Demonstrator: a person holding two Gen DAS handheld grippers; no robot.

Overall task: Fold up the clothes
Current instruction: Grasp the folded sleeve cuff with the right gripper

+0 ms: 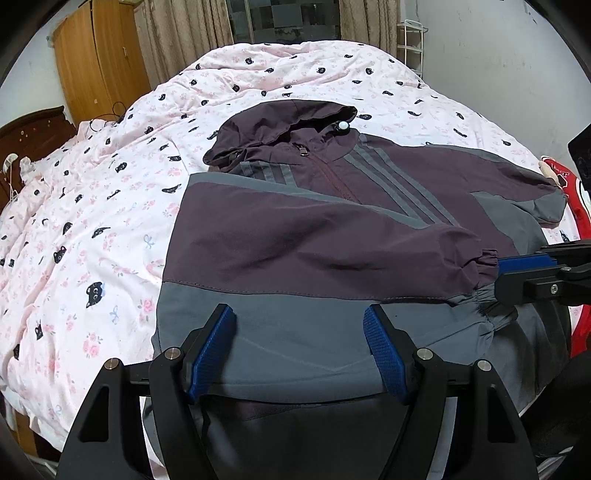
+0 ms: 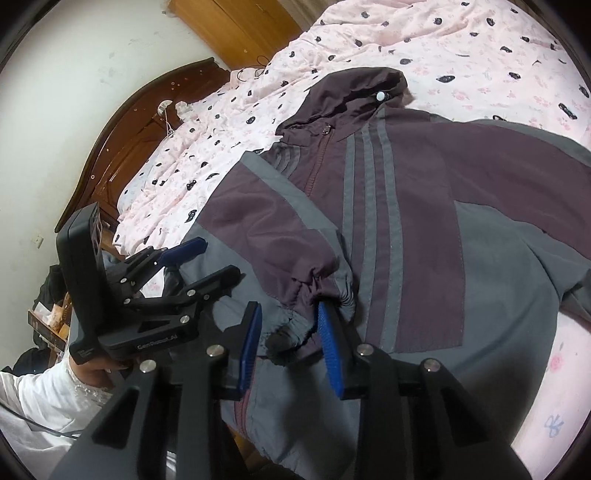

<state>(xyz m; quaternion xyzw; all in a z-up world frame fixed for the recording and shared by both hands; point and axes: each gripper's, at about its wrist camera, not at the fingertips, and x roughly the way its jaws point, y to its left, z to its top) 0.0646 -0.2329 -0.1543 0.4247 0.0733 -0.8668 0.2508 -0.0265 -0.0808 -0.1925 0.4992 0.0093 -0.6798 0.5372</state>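
The right gripper (image 2: pixel 290 343) has its blue-padded fingers (image 2: pixel 330 350) partly drawn together around the gathered elastic cuff (image 2: pixel 321 291) of the jacket's sleeve; the cuff sits bunched between the pads, and whether both pads actually press on it I cannot tell, since a gap shows on the left side. In the left wrist view the same gripper comes in from the right edge, its tip at the cuff. The left gripper (image 1: pixel 299 350) stands with its fingers (image 1: pixel 212 350) wide apart and nothing between them, poised just above the grey hem panel of the jacket. The hooded jacket (image 1: pixel 332 229), plum and grey with three grey stripes on each side of the zip, lies front up on the bed, hood (image 1: pixel 280 125) pointing away, one sleeve (image 1: pixel 314 251) folded across the chest and the other stretched out to the side. Beneath it is a pink duvet (image 1: pixel 92 221) printed with black cat faces and flowers. Beyond stand a dark wooden headboard (image 2: pixel 122 147), a wardrobe (image 1: pixel 99 59), curtains (image 1: pixel 184 26), and something red (image 1: pixel 580 206) at the bed's right edge.
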